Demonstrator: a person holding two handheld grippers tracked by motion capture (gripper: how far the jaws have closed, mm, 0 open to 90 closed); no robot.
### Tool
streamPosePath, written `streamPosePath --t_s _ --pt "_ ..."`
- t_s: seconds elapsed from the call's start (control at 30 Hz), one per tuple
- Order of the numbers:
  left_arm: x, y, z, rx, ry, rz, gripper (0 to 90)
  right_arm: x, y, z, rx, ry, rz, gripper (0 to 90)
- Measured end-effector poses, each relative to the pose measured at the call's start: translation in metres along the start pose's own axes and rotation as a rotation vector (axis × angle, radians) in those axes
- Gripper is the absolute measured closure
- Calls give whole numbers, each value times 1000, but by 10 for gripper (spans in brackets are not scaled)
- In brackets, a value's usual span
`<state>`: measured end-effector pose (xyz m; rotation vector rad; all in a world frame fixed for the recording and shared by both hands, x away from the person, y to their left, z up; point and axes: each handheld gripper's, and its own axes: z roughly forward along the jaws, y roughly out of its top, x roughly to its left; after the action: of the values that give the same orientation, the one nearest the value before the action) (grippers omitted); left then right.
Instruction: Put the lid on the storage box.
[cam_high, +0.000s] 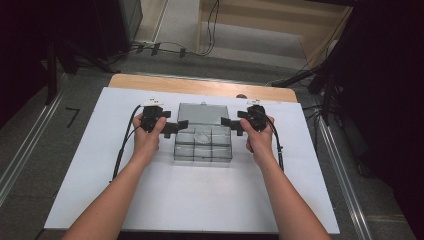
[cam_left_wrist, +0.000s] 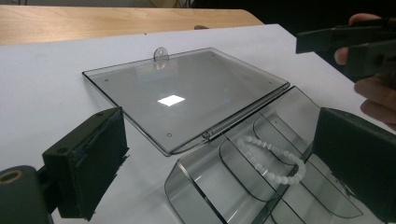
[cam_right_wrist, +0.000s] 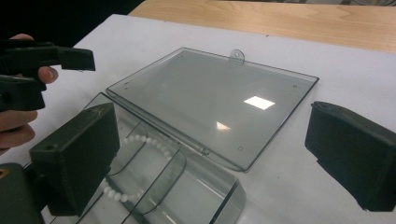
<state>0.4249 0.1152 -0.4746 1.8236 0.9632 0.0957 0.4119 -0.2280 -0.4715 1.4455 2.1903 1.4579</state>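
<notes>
Plastic of a clear, smoke-grey tint makes up the shallow compartmented organiser box (cam_high: 203, 145), which is seen lying in the middle of the white table sheet (cam_high: 150, 200) with its flat hinged lid (cam_left_wrist: 187, 95) thrown fully open and laid flat on the far side. A string of small white beads (cam_left_wrist: 273, 158) is draped across the dividers of one row of compartments. The left gripper (cam_high: 176, 127) is held just beside the box's left edge and the right gripper (cam_high: 229, 125) just beside its right edge; in both gripper views the black jaws are seen spread wide, with nothing held between them. The box is judged to be light, stiff and rather slippery, and thin enough to crack or skid if it is pinched hard or pushed from one side only. The lid is probably best taken at its free far edge, near the small round hanging tab (cam_left_wrist: 161, 54), while the tray is steadied at a side wall. The beads are loose and may be shaken out of place by a sudden jolt.
</notes>
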Motion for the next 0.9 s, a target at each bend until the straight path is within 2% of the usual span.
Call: streamPosePath --t_s 0.23,0.33,0.4,0.53,0.6,0.7,0.9 --pt "5 6 13 48 33 -32 79 -6 1 12 9 24 64 20" --pt "8 8 19 57 29 -69 119 -7 2 16 17 31 84 26" --pt "9 10 22 71 32 -77 140 -7 3 19 31 33 89 27" --pt "11 13 27 97 59 -87 152 -7 5 23 49 26 103 41" --pt "13 13 29 99 53 -114 172 -8 5 25 63 19 112 45" --pt "16 13 32 109 53 -122 188 -11 5 28 75 -4 130 77" --pt "19 13 39 138 69 -157 208 -17 2 34 94 -14 176 127"
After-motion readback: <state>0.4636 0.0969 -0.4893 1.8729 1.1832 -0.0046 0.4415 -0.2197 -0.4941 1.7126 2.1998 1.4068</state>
